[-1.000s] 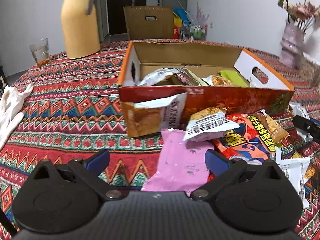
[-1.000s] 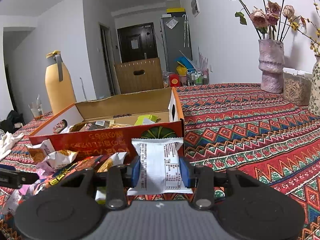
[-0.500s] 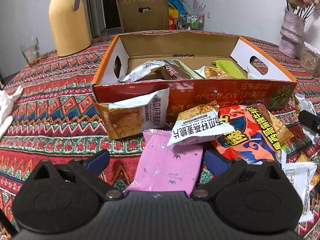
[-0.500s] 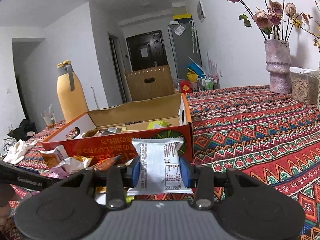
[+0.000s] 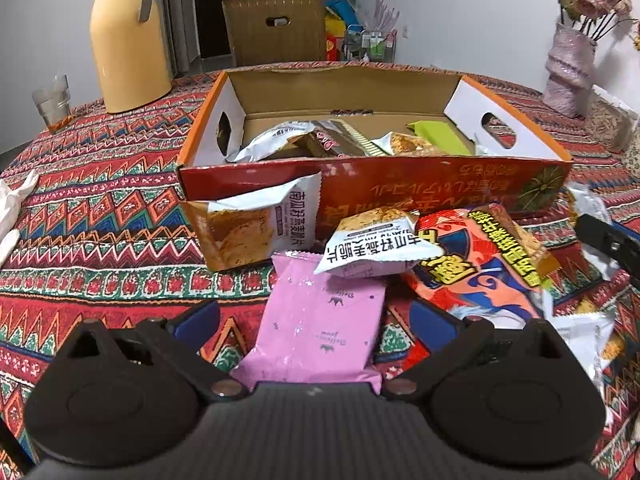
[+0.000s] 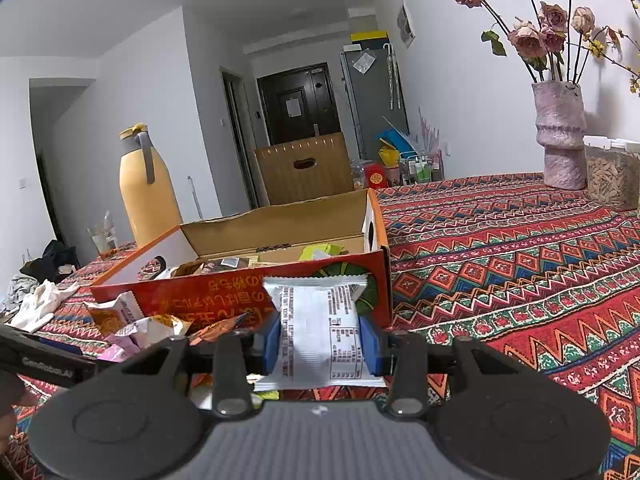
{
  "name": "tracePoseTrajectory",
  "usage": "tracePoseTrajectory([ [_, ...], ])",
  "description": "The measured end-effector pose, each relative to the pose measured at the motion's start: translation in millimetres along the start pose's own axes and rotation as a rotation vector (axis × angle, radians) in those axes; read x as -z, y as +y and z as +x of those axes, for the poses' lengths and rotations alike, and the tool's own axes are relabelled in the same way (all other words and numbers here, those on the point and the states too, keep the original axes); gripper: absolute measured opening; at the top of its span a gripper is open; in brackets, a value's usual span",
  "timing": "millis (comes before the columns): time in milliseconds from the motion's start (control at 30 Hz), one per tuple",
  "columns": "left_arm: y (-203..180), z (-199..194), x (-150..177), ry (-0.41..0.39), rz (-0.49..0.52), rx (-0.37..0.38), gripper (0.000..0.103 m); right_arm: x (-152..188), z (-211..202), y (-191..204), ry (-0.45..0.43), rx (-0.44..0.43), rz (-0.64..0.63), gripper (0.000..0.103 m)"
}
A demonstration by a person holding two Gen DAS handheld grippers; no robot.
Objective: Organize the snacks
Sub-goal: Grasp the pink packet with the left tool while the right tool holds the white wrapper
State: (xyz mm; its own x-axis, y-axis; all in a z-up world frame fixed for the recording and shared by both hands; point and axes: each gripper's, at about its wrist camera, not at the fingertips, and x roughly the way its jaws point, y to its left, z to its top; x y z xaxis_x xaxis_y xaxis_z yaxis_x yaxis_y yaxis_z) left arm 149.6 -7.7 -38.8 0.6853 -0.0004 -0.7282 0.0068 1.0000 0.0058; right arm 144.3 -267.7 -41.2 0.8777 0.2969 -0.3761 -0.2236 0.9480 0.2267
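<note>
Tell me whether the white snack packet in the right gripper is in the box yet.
Not yet. The white packet is clamped in the right gripper, outside the red box.

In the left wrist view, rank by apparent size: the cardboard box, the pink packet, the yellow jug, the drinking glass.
1. cardboard box
2. pink packet and yellow jug: look alike; the packet lies far nearer the camera, so unranked
3. drinking glass

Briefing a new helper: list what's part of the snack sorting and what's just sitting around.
Job: cardboard box; pink packet; white packet in right gripper; left gripper open; red bag.

Bystanders: yellow jug; glass; vase.
</note>
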Motion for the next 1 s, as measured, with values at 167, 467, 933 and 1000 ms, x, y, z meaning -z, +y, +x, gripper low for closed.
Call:
tracePoseTrajectory([
  [167,5,12,0,0.032,-0.04,0.008,0.096,0,0,0,-0.001,0.0,0.001,0.04],
  [467,10,10,4,0.03,-0.039,-0.006,0.09,0,0,0,-0.001,0.0,0.0,0.04],
  [933,9,-4,3,-0.004,-0.02,0.011,0.083,-1,-1,1,-0.003,0.002,0.0,0.04],
  [1000,8,-2,3,0.006,-0.02,0.018,0.083,-1,-1,0,-0.004,0.001,0.0,0.04],
])
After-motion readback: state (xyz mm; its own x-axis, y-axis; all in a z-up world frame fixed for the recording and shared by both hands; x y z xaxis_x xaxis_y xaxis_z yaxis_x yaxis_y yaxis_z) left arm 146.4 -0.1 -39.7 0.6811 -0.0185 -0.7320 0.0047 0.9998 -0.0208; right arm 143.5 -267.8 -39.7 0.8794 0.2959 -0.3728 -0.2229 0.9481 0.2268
